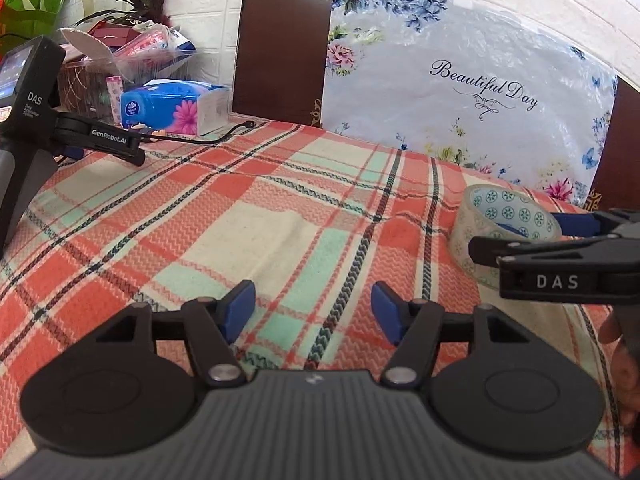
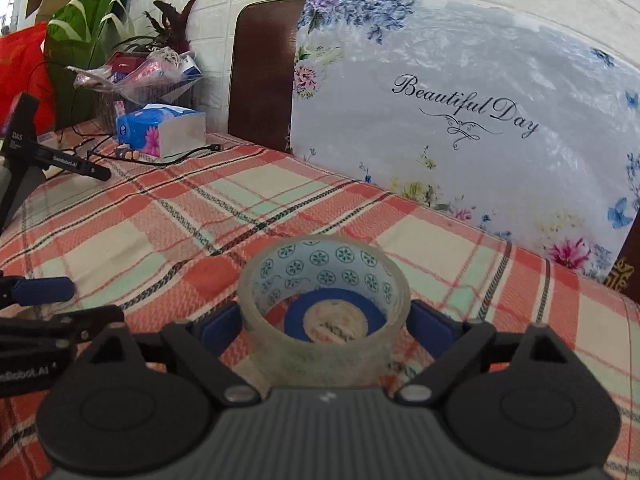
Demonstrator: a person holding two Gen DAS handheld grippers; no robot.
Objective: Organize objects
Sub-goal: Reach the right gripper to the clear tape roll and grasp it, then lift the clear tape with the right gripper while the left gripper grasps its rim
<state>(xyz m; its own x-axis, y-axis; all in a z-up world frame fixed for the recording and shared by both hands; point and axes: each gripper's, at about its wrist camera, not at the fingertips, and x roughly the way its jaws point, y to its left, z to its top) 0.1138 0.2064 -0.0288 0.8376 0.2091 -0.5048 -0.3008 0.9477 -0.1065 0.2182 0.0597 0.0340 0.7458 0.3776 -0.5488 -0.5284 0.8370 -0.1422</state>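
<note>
A clear tape roll point(image 2: 324, 312) with a green-patterned core stands on the plaid cloth, and a smaller blue tape roll point(image 2: 328, 314) lies inside it. My right gripper point(image 2: 326, 330) has its blue pads pressed against both sides of the clear roll. The roll also shows at the right of the left wrist view point(image 1: 502, 224), with the right gripper point(image 1: 560, 240) around it. My left gripper point(image 1: 313, 310) is open and empty, low over the cloth, to the left of the roll.
The bed's plaid cloth point(image 1: 240, 208) covers the surface. A floral "Beautiful Day" pillow point(image 2: 460, 120) leans on a dark headboard point(image 2: 264, 64) behind. A blue tissue pack point(image 2: 160, 128), a basket of clutter point(image 2: 140, 76), a cable point(image 1: 208, 136) and a stand-mounted DAS device point(image 1: 28, 92) sit at the far left.
</note>
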